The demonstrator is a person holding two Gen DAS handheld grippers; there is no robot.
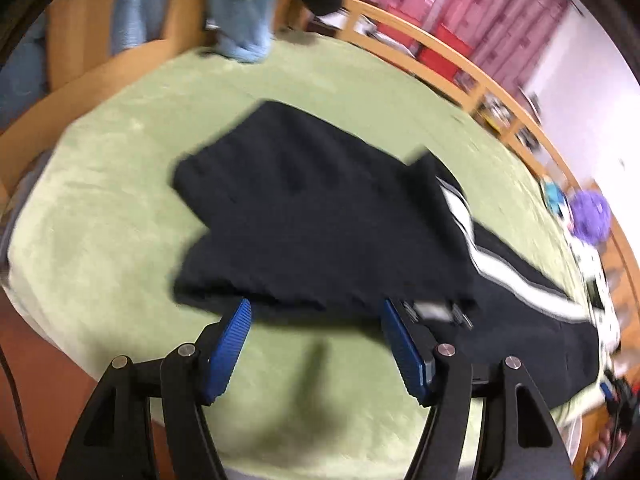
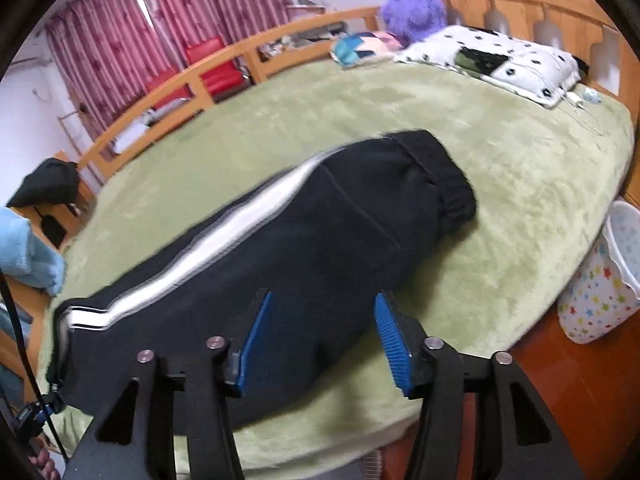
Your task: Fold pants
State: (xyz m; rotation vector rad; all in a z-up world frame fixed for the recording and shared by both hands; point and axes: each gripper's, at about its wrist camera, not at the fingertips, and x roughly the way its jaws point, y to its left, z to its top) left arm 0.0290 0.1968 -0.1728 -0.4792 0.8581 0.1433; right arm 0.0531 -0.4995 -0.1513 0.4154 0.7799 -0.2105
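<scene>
Black pants [image 1: 312, 216] with a white side stripe [image 1: 516, 276] lie on the green bed cover [image 1: 120, 208]. In the left wrist view the leg end is folded back over the upper part. My left gripper [image 1: 316, 308] is open and empty, its blue pads [image 1: 230, 350] just in front of the folded edge. In the right wrist view the pants [image 2: 320, 240] lie lengthwise, waistband [image 2: 444, 176] at the far end, stripe [image 2: 224, 232] along the left. My right gripper [image 2: 324, 300] is open and empty, hovering over the pants' near edge.
A wooden bed rail [image 2: 168, 88] runs round the bed. A spotted pillow [image 2: 520, 60] and a purple plush toy [image 2: 412, 8] lie at the head. A blue cloth [image 1: 248, 12] hangs at the far side. A star-patterned bin [image 2: 604, 280] stands on the floor at right.
</scene>
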